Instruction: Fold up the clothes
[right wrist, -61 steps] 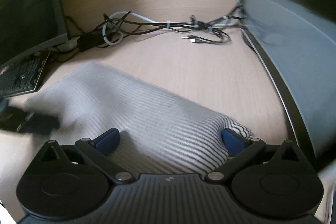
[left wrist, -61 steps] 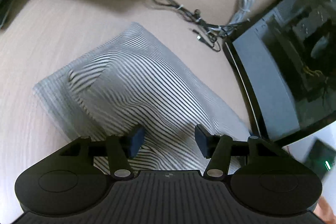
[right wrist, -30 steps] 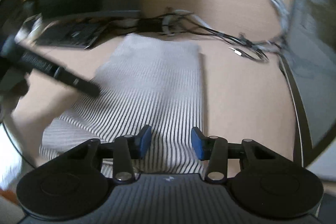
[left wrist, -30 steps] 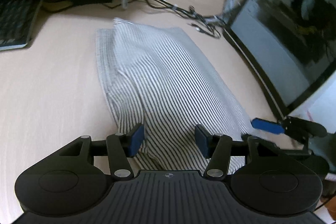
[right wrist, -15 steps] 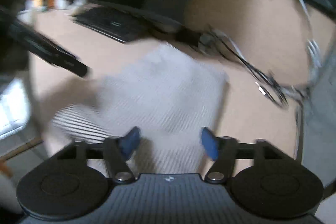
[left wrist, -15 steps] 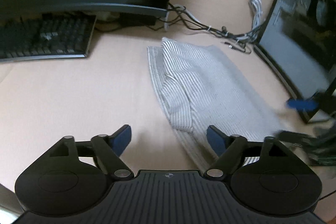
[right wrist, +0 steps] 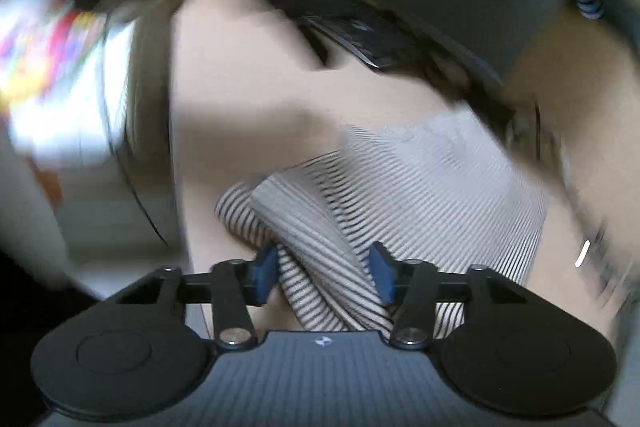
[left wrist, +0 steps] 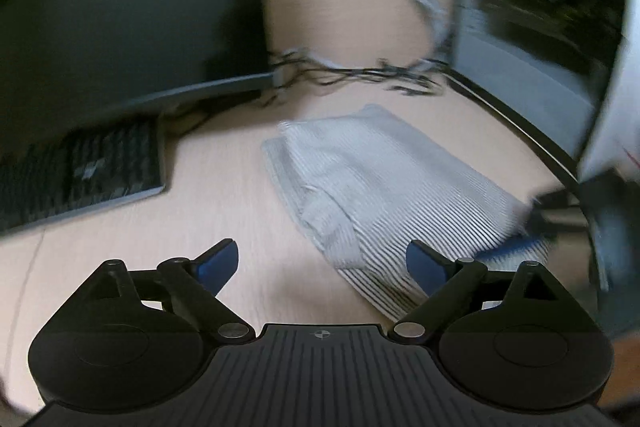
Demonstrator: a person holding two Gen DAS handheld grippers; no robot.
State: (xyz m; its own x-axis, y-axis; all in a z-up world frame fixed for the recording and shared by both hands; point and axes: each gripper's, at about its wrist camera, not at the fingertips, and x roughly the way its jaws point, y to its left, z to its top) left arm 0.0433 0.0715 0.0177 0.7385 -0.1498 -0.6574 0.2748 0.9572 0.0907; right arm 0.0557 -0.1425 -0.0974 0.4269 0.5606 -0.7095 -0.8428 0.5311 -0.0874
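Note:
A grey-and-white striped garment (left wrist: 384,183) lies folded on the light wooden desk (left wrist: 216,211). My left gripper (left wrist: 322,265) is open and empty, held back above the desk at the garment's near left edge. In the right wrist view the garment (right wrist: 420,187) fills the middle, and a bunched fold of it (right wrist: 320,251) sits between the blue pads of my right gripper (right wrist: 324,269), which are partly closed around it. The right gripper also shows blurred at the garment's right corner in the left wrist view (left wrist: 516,247). Both views are motion-blurred.
A black keyboard (left wrist: 80,175) lies at the left under a dark monitor (left wrist: 120,7). A tangle of cables (left wrist: 360,71) runs along the back. A second dark screen (left wrist: 532,39) stands at the right, close to the garment.
My left gripper has opened and pulled back from the garment. My right gripper has swung round to the garment's near corner and narrowed around a fold of it.

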